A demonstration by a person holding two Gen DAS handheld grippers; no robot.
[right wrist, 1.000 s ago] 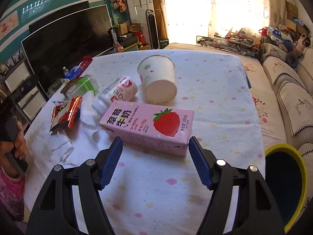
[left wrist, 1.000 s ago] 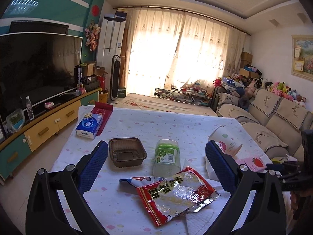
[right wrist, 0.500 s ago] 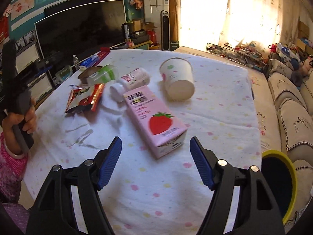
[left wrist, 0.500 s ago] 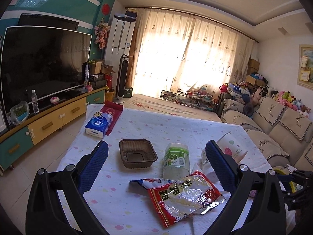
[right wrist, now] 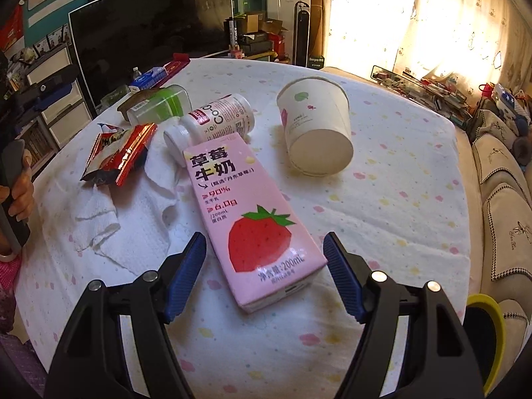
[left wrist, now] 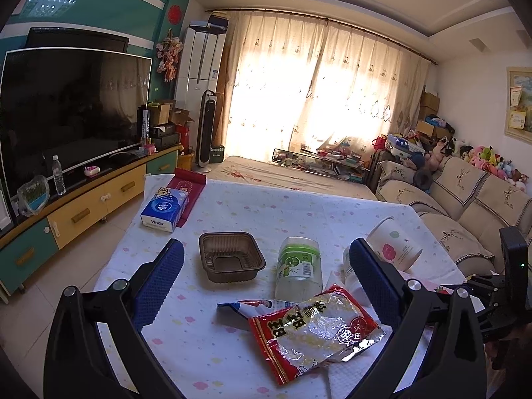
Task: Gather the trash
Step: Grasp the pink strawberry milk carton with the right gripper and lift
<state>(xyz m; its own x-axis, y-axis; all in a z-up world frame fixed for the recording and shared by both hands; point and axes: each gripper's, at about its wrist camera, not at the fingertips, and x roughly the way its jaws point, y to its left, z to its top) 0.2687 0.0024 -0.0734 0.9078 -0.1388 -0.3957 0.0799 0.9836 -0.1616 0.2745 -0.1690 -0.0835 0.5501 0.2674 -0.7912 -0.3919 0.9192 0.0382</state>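
A home living room is showing here: a large television [left wrist: 73,109] is standing on a low cabinet [left wrist: 83,206], a sofa [left wrist: 465,199] is carrying plush toys [left wrist: 492,163], and curtains [left wrist: 319,93] are glowing with daylight.

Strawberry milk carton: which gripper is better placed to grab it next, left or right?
Right. The right gripper is open with the strawberry milk carton lying flat between its fingers, near end first. The left gripper is open too, but faces the red snack wrapper and brown tray.
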